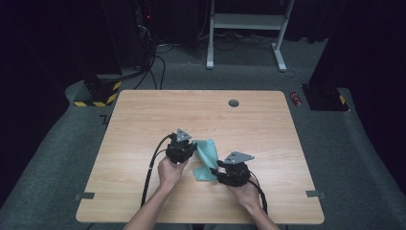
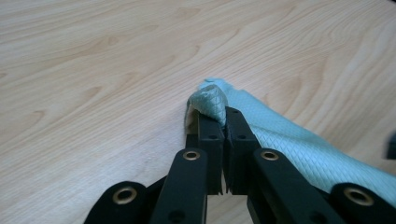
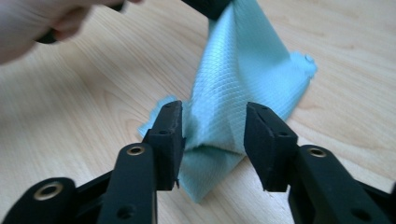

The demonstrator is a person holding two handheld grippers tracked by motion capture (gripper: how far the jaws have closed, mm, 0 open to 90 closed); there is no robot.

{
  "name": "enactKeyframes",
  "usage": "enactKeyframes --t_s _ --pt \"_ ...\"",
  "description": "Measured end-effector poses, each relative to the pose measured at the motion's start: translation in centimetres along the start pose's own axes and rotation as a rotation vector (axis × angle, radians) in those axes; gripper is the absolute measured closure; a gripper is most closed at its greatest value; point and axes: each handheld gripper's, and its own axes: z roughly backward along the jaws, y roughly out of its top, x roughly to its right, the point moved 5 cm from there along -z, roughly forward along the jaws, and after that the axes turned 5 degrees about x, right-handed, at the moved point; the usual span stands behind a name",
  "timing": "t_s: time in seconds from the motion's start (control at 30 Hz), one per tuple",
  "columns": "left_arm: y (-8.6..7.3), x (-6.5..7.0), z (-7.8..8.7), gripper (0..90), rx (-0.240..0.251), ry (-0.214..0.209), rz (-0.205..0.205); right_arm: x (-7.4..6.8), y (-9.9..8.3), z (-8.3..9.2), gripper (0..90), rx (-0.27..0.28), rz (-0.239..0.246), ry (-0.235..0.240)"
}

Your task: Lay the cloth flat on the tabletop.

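Near the middle of the table (image 1: 143,120), a pale green cloth (image 1: 206,160) is lifted at one end between the two grippers. A corner is pinched in the closed jaws of the left gripper (image 2: 223,122). The jaws of the right gripper (image 3: 212,133) are spread, with a fold between them, unpressed. The cloth is judged light, soft and limp, best taken at corners or edges. No writing can be read.

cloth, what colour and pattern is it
The cloth is light teal with a diamond weave, clearest in the right gripper view.
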Motion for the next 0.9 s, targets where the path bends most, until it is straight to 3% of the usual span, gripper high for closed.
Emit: enactKeyframes --t_s 0.1,0.23,0.37,0.43,0.53,0.57,0.7,0.9 --pt "0.1 -0.8 -0.3 87.5 0.009 0.027 0.027 -0.3 0.2 0.7 53.5 0.023 0.005 -0.011" --pt "0.2 -1.8 -1.2 87.5 0.02 0.058 0.109 -0.9 -0.8 0.2 52.3 -0.032 0.023 0.005" --pt "-0.1 -1.6 -2.0 87.4 0.013 0.07 0.105 -1.6 -1.9 -1.1 52.9 -0.103 0.039 0.003" --pt "-0.1 -1.7 -2.0 87.3 0.009 0.076 0.103 -1.8 -2.1 -1.9 61.0 -0.126 0.066 -0.017" --pt "0.1 -1.9 -1.5 87.0 0.021 0.076 0.091 -1.8 -2.4 -2.7 82.2 -0.156 0.084 -0.013" --pt "0.1 -1.9 -1.3 86.8 0.028 0.075 0.092 -1.8 -2.3 -2.8 87.4 -0.155 0.095 -0.012" --pt "0.3 -2.5 -0.7 86.2 0.044 0.088 0.105 -1.8 -1.4 -2.4 89.7 -0.121 0.112 -0.007" --pt "0.1 -3.5 -0.7 84.7 0.034 0.128 0.111 0.1 1.4 -0.4 89.6 -0.032 0.05 -0.022"
